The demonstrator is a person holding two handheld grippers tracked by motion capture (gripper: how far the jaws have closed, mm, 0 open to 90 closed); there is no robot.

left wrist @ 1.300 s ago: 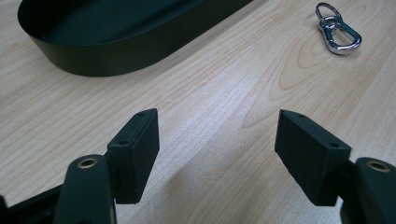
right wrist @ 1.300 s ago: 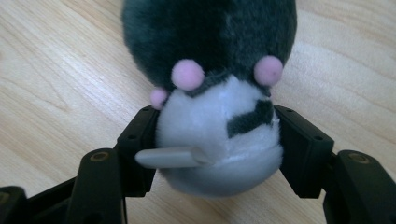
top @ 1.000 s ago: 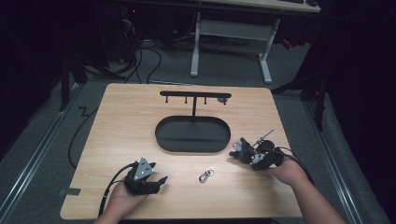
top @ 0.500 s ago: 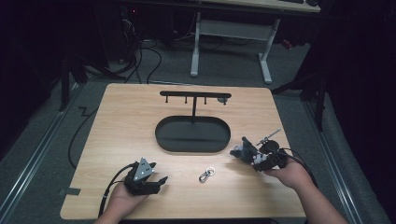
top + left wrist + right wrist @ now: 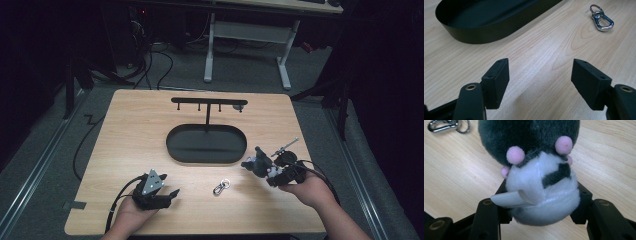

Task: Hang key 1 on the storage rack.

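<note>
A small grey and white plush toy (image 5: 536, 170) with pink dots and a white label is squeezed between the jaws of my right gripper (image 5: 541, 202). From above, that plush toy (image 5: 257, 162) is held just over the table, right of the black oval tray (image 5: 206, 145). A silver carabiner with a key ring (image 5: 220, 187) lies on the wood between the two hands. My left gripper (image 5: 170, 196) rests low at the front left, open, nothing between its jaws. The carabiner (image 5: 601, 20) lies ahead and to the right of the left gripper (image 5: 540, 77).
A black T-shaped stand with small hooks (image 5: 207, 105) rises from the back of the oval tray. The wooden table (image 5: 130, 135) has bare room on the left. Beyond it stand a dark floor, cables and a white desk frame (image 5: 250, 35).
My right gripper with the plush toy has shifted slightly toward the table's front. The left gripper has not moved.
</note>
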